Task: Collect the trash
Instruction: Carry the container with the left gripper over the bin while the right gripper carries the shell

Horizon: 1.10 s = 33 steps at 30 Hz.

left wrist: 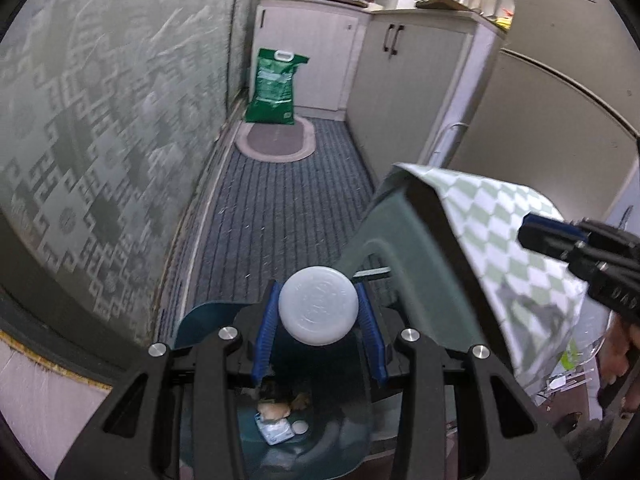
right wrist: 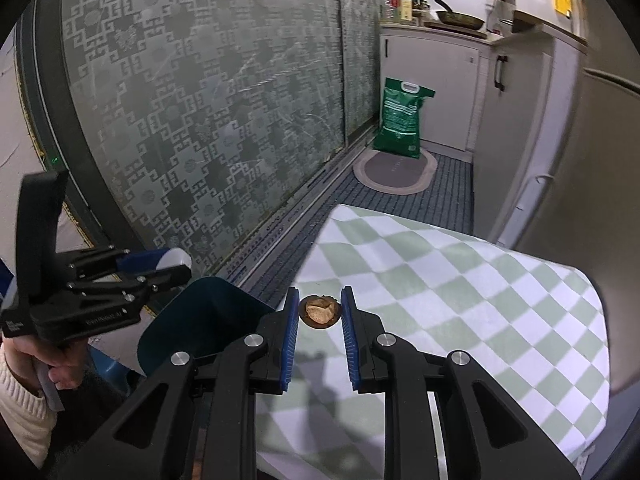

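Note:
My left gripper (left wrist: 319, 307) is shut on a white round plastic bottle (left wrist: 319, 305) and holds it over the open dark teal trash bin (left wrist: 320, 452). Crumpled wrappers and a small white lid (left wrist: 299, 426) lie at the bin's bottom. The bin's raised lid (left wrist: 404, 264) stands to the right. My right gripper (right wrist: 320, 312) is shut on a small brown piece of trash, like a nutshell (right wrist: 320, 311), above the checkered tablecloth (right wrist: 460, 300). In the right wrist view the left gripper (right wrist: 120, 276) with the bottle (right wrist: 174, 258) is at the left, above the bin's flap (right wrist: 200, 312).
A frosted patterned sliding door (right wrist: 200, 120) runs along the left. A green sack (left wrist: 274, 86) stands on an oval mat (left wrist: 276, 140) at the far end, by white cabinets (left wrist: 320, 48). Striped grey carpet (left wrist: 280, 208) covers the floor. A grey fridge (left wrist: 560, 100) stands at right.

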Tool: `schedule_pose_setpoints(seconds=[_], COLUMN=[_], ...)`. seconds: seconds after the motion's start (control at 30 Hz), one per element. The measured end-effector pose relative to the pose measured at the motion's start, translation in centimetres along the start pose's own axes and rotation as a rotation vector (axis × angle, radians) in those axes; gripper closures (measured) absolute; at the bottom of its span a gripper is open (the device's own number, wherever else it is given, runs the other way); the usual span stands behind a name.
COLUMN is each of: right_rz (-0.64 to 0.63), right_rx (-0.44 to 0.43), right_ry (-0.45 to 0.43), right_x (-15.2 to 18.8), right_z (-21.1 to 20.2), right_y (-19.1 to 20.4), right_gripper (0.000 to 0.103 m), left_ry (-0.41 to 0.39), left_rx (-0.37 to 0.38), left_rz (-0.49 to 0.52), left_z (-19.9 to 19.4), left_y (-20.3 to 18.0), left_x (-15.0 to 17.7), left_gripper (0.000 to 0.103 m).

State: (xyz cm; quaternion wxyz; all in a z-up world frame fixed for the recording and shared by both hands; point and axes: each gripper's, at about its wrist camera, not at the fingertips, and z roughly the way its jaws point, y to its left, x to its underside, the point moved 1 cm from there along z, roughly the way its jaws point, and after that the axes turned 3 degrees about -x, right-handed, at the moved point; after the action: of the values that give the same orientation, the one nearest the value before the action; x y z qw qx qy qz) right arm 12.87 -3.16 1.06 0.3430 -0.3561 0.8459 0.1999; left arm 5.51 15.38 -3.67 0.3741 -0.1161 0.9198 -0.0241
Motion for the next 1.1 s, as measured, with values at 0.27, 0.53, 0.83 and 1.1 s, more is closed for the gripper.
schedule_pose_setpoints(seconds=[0.27, 0.53, 0.83, 1.1], right_rz=[-0.041, -0.069, -0.083, -0.090], right_rx=[-0.012, -0.030, -0.043, -0.056], right_ry=[0.030, 0.041, 0.053, 0.077], right_x=[-0.6, -1.2, -1.7, -1.7], right_z=[2.1, 3.4, 4.6, 5.9], right_y=[2.9, 5.1, 6.7, 7.8], right_gripper=[0.082, 0.082, 0.082, 0.082], left_ry=[0.034, 0.104, 0.210, 0.306], left_rx=[-0.041, -0.054, -0.052, -0.015], left_rz=[0.003, 0.013, -0.001, -0.020], left_z=[1.3, 3.5, 6.4, 9.2], left_y=[2.5, 3.9, 5.0, 5.2], left_x=[1.9, 4.4, 7.2, 9.2], left_gripper=[0.061, 0.061, 0.061, 0.061])
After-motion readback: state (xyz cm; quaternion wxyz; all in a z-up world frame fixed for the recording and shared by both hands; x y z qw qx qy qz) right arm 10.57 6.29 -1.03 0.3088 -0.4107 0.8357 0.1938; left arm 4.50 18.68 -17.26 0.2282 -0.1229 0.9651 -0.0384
